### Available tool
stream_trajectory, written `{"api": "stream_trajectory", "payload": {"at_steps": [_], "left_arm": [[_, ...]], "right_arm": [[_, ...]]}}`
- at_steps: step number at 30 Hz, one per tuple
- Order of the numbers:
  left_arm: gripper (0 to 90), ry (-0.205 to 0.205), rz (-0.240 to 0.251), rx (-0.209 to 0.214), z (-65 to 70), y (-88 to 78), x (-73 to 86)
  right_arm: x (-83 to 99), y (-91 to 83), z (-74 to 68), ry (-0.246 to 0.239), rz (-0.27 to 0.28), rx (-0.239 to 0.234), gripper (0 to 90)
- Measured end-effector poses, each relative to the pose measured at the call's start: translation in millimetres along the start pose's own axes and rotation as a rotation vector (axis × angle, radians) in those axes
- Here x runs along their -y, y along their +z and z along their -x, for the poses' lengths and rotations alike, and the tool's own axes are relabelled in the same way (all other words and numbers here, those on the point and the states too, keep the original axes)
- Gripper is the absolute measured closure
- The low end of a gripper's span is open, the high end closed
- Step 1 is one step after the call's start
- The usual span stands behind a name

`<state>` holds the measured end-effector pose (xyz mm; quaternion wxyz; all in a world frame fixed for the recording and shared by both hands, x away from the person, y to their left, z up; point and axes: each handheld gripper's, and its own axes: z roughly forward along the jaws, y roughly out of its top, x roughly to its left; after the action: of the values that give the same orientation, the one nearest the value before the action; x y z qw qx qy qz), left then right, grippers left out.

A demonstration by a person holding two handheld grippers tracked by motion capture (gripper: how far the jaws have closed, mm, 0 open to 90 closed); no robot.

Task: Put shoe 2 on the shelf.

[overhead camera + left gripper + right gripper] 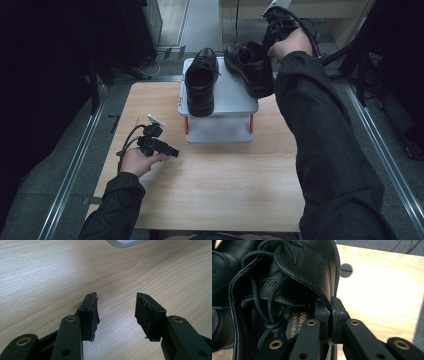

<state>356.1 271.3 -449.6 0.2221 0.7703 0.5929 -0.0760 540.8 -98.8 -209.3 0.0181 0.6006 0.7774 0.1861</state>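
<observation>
One black leather lace-up shoe (202,82) rests on the top shelf of a small white rack (227,95) at the table's far middle. A second black shoe (250,67) hangs tilted over the rack's right corner. My right gripper (271,46) is shut on the rim of that shoe's opening (325,300), one jaw inside and one outside the leather. My left gripper (172,151) hovers low over the wooden table (225,180) at the left, open, with nothing between its pads (91,315).
A corner of the white rack (123,243) peeks in at the top of the left gripper view. Metal rails run along both sides of the table. A dark stand with cables (360,55) sits at the far right, and a small round hole (346,270) marks the tabletop.
</observation>
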Motion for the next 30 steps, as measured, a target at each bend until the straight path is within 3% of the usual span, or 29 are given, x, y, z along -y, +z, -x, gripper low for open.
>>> {"api": "stream_trajectory", "payload": {"at_steps": [6, 17, 30], "left_arm": [[52.6, -0.002, 0.003, -0.001, -1.5, -0.4, 0.6], [52.7, -0.002, 0.001, -0.004, 0.1, 1.1, -0.5], [52.7, -0.006, -0.004, -0.004, -0.2, 1.4, -1.4]], "right_arm": [[-1.2, 9.9, -14.4, -0.013, -0.018, -0.003, 86.9], [7.4, 15.9, -24.6, -0.011, -0.06, -0.014, 85.7], [18.7, 25.0, -36.6, -0.037, -0.125, -0.077, 80.4]]}}
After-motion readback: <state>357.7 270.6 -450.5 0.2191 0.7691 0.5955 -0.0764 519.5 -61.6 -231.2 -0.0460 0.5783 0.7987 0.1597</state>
